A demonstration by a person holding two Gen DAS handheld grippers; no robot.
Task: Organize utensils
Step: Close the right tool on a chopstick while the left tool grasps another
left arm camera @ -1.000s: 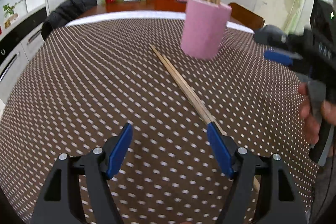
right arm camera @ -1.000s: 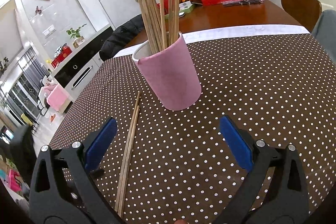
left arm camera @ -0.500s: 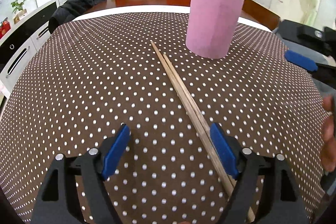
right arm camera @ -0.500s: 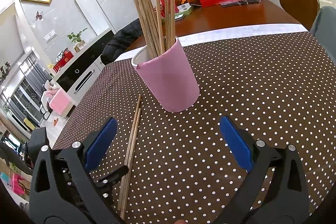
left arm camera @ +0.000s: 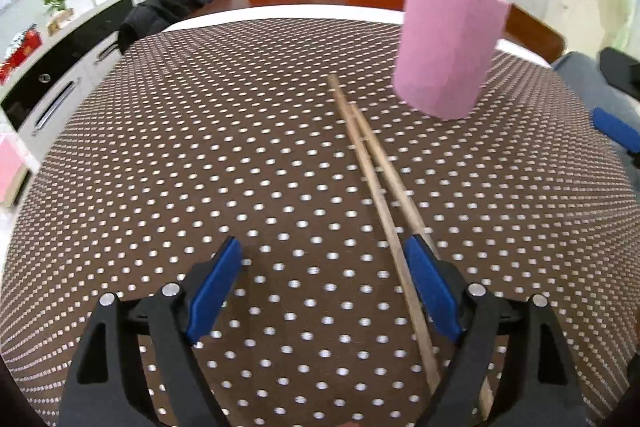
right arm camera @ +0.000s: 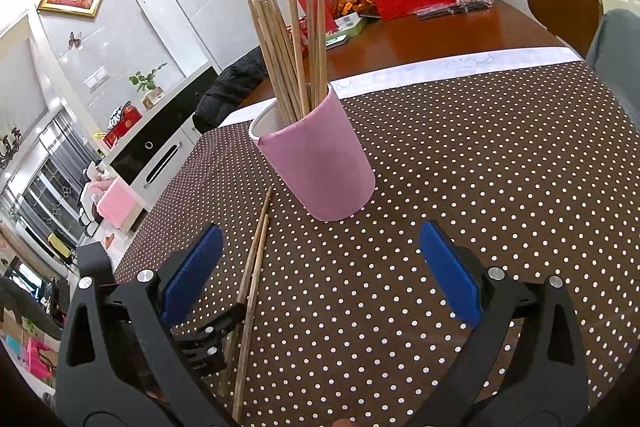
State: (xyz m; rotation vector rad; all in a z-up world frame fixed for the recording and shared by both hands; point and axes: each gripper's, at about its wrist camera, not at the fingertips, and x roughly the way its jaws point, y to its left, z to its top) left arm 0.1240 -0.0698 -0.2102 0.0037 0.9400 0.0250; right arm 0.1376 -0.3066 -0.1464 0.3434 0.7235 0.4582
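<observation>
- The left gripper hangs low over the dotted brown tablecloth, its blue pads spread wide after just opening further — nothing is clamped between them.
- Two loose wooden chopsticks lie side by side on the cloth. One runs between the left jaws close against the inner face of the right-hand pad; the other passes under that pad. Whether the pad touches either stick cannot be told.
- Their far tips point toward the pink cup, stopping near its base without touching it.
- From the right wrist camera the same pair lies left of the pink cup, with a black part of the left gripper set over their near stretch.
- The cup stands upright on the cloth, holding a bundle of chopsticks that fan out above its rim.
- The right gripper sits wide open and empty — the cup is ahead of it, beyond its pads.
</observation>
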